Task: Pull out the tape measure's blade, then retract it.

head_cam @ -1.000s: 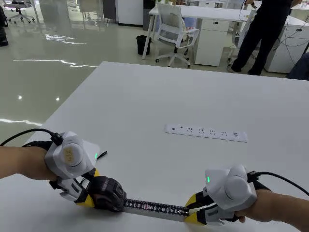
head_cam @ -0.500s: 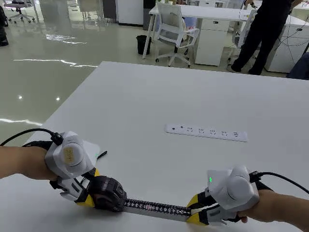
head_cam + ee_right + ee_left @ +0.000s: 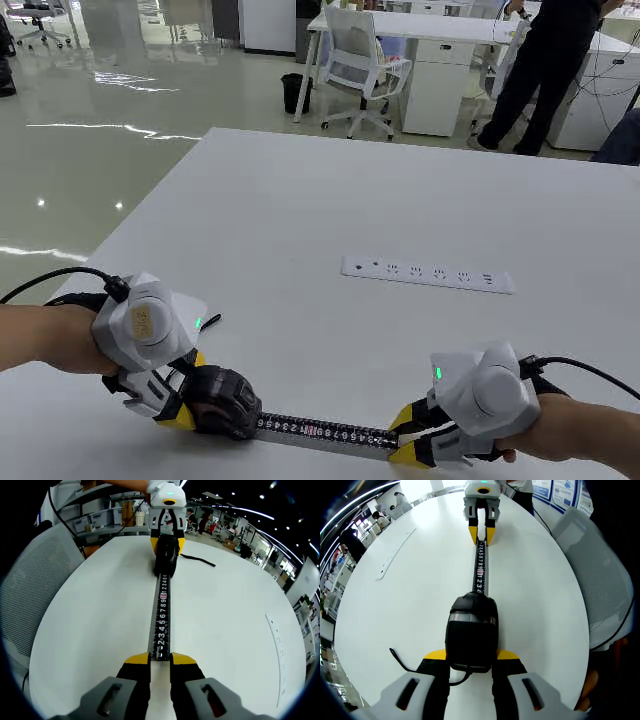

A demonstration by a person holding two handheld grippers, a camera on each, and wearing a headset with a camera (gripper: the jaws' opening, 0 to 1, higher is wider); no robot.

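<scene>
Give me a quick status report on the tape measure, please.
Left hand-held gripper shut on tape measure case. Right hand-held gripper shut on blade tip, blade drawn out flat along table. Power strip lies apart, beyond the blade.

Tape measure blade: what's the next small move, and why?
Probably draw the right hand-held gripper farther from the tape measure case: it pinches the blade tip, the left hand-held gripper clamps the case, and only a short stretch of blade is out.
</scene>
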